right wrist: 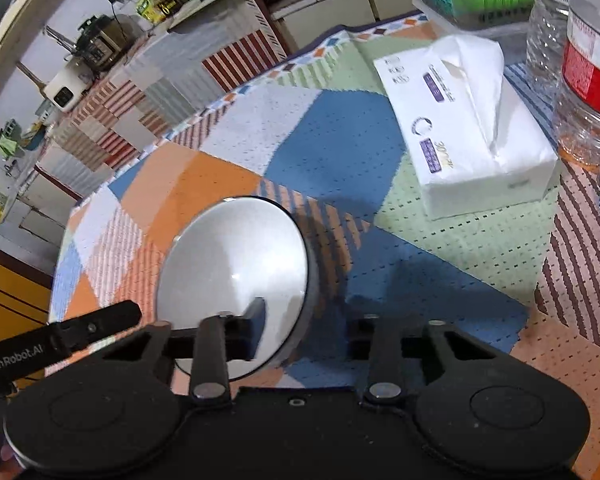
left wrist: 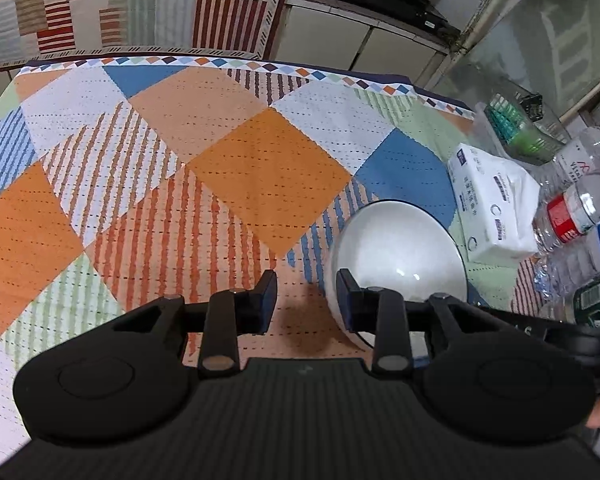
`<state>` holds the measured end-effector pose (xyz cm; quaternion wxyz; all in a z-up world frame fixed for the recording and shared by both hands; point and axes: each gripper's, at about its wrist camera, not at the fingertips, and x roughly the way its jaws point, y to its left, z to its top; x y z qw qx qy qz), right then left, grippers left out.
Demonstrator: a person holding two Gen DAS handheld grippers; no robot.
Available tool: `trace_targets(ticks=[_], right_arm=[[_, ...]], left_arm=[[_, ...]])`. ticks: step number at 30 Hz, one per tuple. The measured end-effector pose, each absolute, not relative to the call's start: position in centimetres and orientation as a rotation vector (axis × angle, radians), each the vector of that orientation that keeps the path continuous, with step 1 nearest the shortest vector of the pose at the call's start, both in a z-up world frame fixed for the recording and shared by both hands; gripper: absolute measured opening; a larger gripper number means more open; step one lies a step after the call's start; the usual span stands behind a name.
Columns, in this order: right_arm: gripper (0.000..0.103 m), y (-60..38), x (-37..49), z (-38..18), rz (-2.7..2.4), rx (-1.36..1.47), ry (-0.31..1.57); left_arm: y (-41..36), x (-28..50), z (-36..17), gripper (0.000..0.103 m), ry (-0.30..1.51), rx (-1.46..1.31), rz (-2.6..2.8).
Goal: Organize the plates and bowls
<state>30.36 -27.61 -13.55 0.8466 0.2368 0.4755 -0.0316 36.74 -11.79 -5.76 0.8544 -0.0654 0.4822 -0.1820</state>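
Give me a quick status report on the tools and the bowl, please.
Left tool open, empty, beside bowl. Right tool open, straddling bowl rim, not clamped. Tissue pack and bottles stand apart, beyond.

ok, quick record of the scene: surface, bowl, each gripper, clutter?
surface: patchwork tablecloth
bowl: one white bowl, empty, on the cloth
left gripper: open, nothing between its fingers, beside the bowl
right gripper: open, straddling the bowl's rim, one finger inside
clutter: tissue pack and water bottles beyond the bowl
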Motion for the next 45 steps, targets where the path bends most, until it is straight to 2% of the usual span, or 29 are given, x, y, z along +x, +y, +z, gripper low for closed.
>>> trace_targets(ticks=[5,7,8,11,22,30,38,45], right_arm=[[0.009,-28.2,30.2,-13.9,-0.081,0.503,1.004],[0.007,-28.6,30.3,-14.1,-0.077,0.514,0.995],[0.006,-28.7,30.2,-14.1,-0.074,0.523,0.992],[0.007,-28.7,30.1,-13.9,-0.055,0.528,0.987],[0.01,-28.7,24.5,-9.4,0.044,0.464,0.915],[0.011,-29.5,19.3,-5.4,0.112,0.458,0.852],[0.012,-29.8,15.8,-3.8,0.14,0.411,0.856],[0.012,-30.4,13.6,-5.2,0.144,0.382,0.884]], left_arm=[[-13.2,36.5,-6.8,0.035,1.009,-0.126,-0.4],[-13.6,36.3,-7.1,0.026,1.02,-0.138,-0.419],[-13.8,36.3,-7.2,0.015,1.03,-0.143,-0.429],[-14.3,36.0,-7.0,0.012,1.05,-0.124,-0.42],[-14.1,31.2,-1.3,0.012,1.079,-0.02,-0.546],[-13.3,27.3,2.7,0.011,1.101,-0.06,-0.613],[-13.4,23.7,2.5,0.011,1.17,-0.095,-0.628],[-14.3,21.7,-0.5,0.011,1.3,-0.12,-0.629]])
